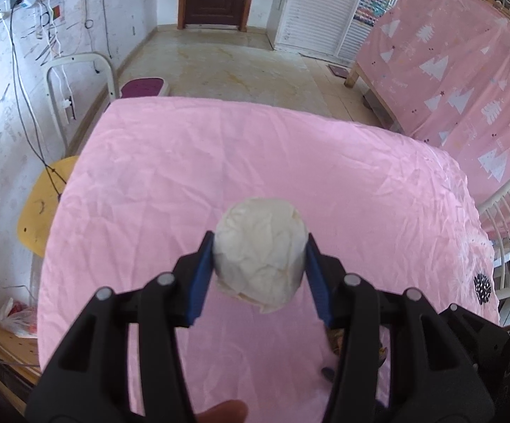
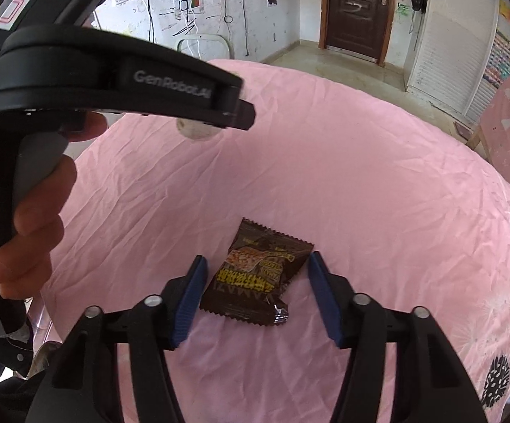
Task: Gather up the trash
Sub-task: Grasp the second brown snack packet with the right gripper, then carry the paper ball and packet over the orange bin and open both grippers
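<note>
My left gripper (image 1: 260,246) is shut on a crumpled white paper ball (image 1: 260,253), with both blue pads pressed against its sides, above the pink tablecloth (image 1: 219,162). In the right wrist view a bit of the ball (image 2: 197,132) shows under the left gripper's body. My right gripper (image 2: 256,268) is open, its blue fingers (image 2: 188,299) standing either side of a brown snack wrapper (image 2: 256,276) that lies flat on the pink tablecloth (image 2: 378,176).
A yellow chair (image 1: 40,204) and a white frame (image 1: 79,84) stand left of the table. A white chair (image 1: 508,232) is at the right. A pink curtained bed frame (image 1: 459,70) stands far right. A plastic bag (image 1: 15,317) lies lower left.
</note>
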### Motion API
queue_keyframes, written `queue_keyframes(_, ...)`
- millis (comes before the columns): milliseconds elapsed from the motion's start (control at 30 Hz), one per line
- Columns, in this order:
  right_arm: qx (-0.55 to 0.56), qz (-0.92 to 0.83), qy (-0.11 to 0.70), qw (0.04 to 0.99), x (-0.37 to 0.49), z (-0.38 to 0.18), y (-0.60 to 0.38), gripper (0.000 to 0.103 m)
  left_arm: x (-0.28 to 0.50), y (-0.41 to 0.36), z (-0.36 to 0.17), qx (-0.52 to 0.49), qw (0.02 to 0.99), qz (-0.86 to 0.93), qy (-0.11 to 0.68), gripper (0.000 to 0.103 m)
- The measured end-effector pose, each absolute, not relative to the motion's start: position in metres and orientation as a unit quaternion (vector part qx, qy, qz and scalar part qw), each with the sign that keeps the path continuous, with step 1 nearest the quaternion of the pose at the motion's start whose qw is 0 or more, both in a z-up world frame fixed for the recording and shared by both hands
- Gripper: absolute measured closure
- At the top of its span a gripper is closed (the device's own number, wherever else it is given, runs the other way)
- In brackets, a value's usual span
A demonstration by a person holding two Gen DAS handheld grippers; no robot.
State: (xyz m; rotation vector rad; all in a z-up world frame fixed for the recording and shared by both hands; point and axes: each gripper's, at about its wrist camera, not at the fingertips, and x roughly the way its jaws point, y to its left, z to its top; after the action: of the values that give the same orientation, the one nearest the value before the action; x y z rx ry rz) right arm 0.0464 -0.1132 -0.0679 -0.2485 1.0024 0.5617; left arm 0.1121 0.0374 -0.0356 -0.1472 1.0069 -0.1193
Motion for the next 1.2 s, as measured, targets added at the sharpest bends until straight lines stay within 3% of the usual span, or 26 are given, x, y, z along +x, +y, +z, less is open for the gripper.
queue_keyframes(133, -0.118, 0.264, 0.471, 0.833, 0.050, -0.068, -0.115, 0.072, 0.112, 0.036, -0.035, -0.069, 0.872, -0.057, 0.481, 0.056)
queue_keyframes(233, -0.114, 0.266, 0.469, 0.835, 0.050, -0.070, -0.117, 0.073, 0.111, 0.034, -0.034, -0.063, 0.873, -0.057, 0.480, 0.056)
queue_keyframes(633, -0.071, 0.227, 0.448, 0.862, 0.058, -0.047, -0.180, 0.074, 0.106, -0.001, -0.014, -0.043, 0.880, -0.061, 0.469, 0.056)
queue_keyframes(1200, 0.026, 0.132, 0.399, 0.907, 0.049, -0.021, -0.363, 0.074, 0.110, -0.136, 0.013, 0.016, 0.881, -0.127, 0.456, 0.056)
